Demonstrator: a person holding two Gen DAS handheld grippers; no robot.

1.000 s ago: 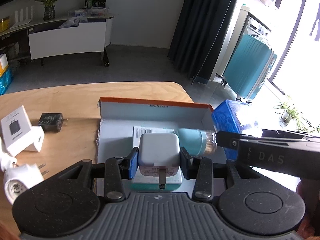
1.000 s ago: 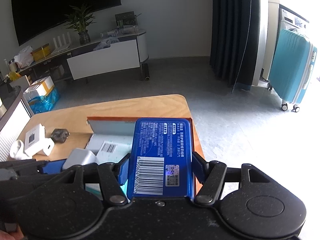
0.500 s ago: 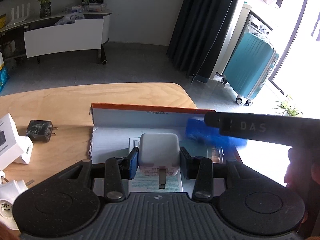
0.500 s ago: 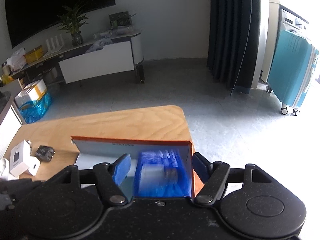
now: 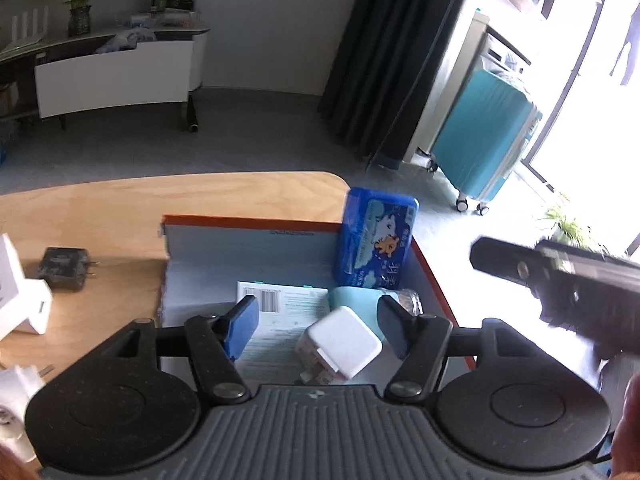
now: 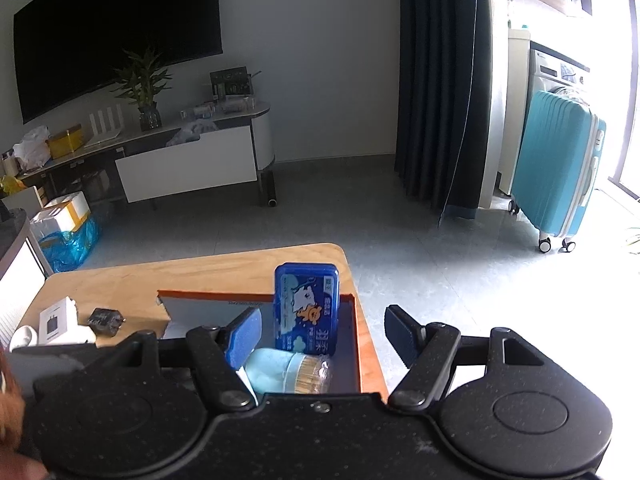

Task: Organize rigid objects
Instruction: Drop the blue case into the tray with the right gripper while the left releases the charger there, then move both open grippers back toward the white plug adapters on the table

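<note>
1. The left gripper (image 5: 316,322) is wide open. The small white cube charger (image 5: 347,342) lies in the orange-edged cardboard box (image 5: 248,242).
2. The right gripper (image 6: 323,330) is open too. The blue plastic case (image 6: 306,306) stands at the box's far right.
3. Next job, I think: reach left for the black plug (image 5: 64,269).

From both wrists we look forward and down, close over the orange-edged box (image 5: 438,276) (image 6: 362,344), sharing the blue pack (image 5: 374,240) (image 6: 306,312) mid-frame.
</note>
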